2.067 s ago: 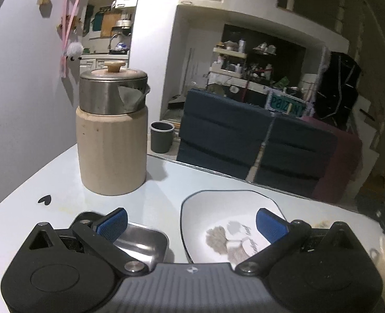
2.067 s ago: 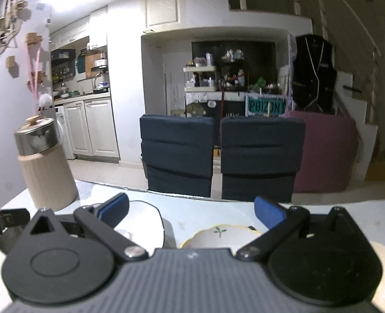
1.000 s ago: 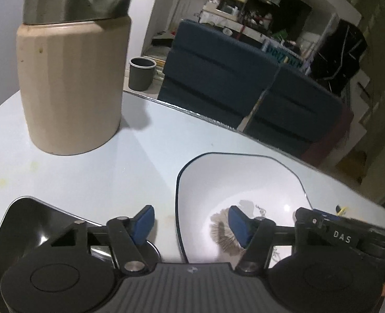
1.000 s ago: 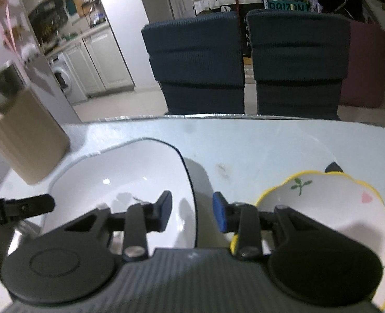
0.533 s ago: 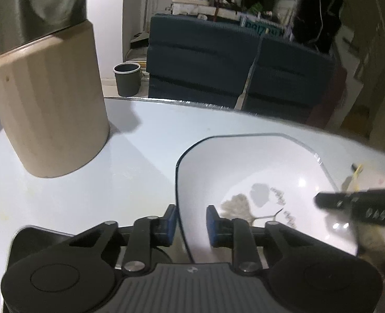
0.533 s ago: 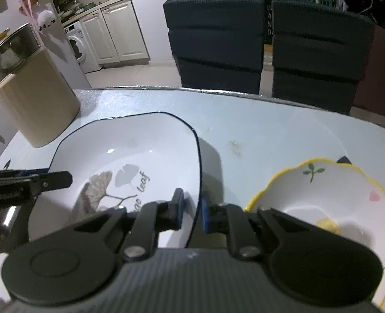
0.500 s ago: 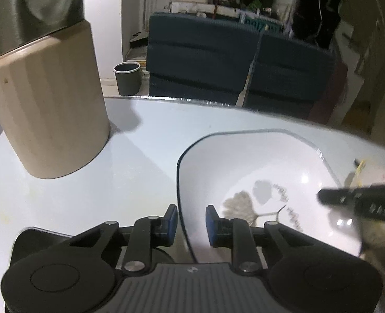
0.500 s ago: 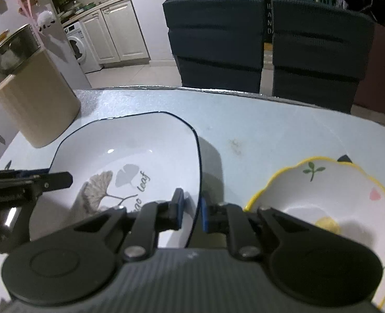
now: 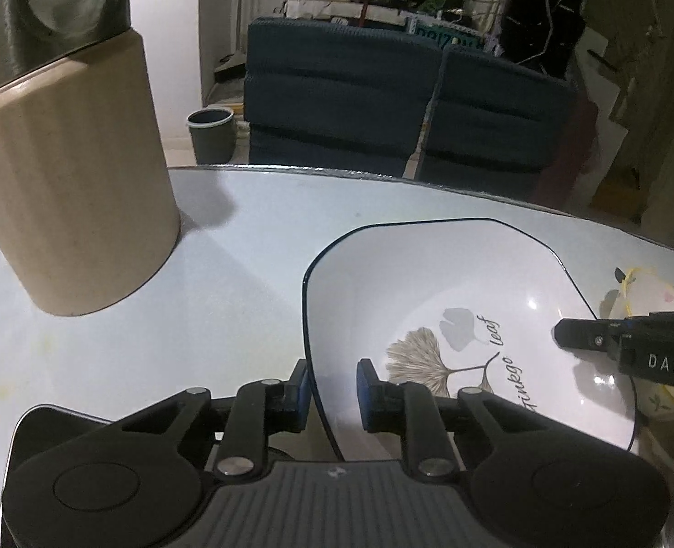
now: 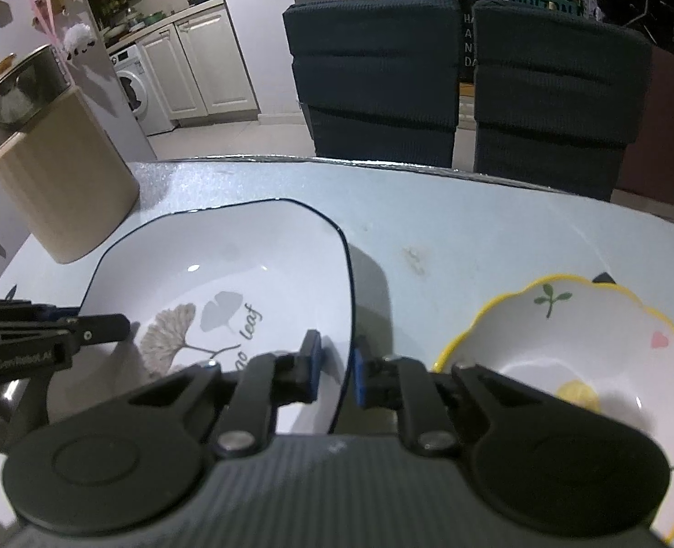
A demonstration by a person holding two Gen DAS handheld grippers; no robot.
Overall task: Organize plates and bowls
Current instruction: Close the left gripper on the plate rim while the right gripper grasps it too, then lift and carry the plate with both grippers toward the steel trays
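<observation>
White glazed ware with a thin black rim: the plate [image 9: 428, 283] lies low on the pale table [image 9: 245, 237], right in front of both wrists. The left gripper [image 9: 332, 388] has its jaws narrow, one blue pad outside and one inside the plate's near-left rim. They have just been closing with that rim between them and look pressed on it. The right gripper [image 10: 335, 370] is just as narrow and has also just closed, on the near-right rim.

The plate is roughly square with rounded corners, so it has no real long axis. What matters is that the two grips sit on opposite sides, left and right, with the ginkgo print between them. Neither hand is nearer. As I read it, any lift has to be level and shared, or the plate will twist in the pads.

Just right of the plate, close to the right gripper's outer finger, stands the flower bowl [image 10: 565, 347] with its yellow scalloped rim. That side is tight.

Further off on the left, well apart from the plate, the beige canister [image 9: 72, 192] stands upright. Beyond the plate the table is bare up to its curved far edge, which looks like the freest way to move. Two dark chairs [image 10: 373, 77] stand past that edge.
</observation>
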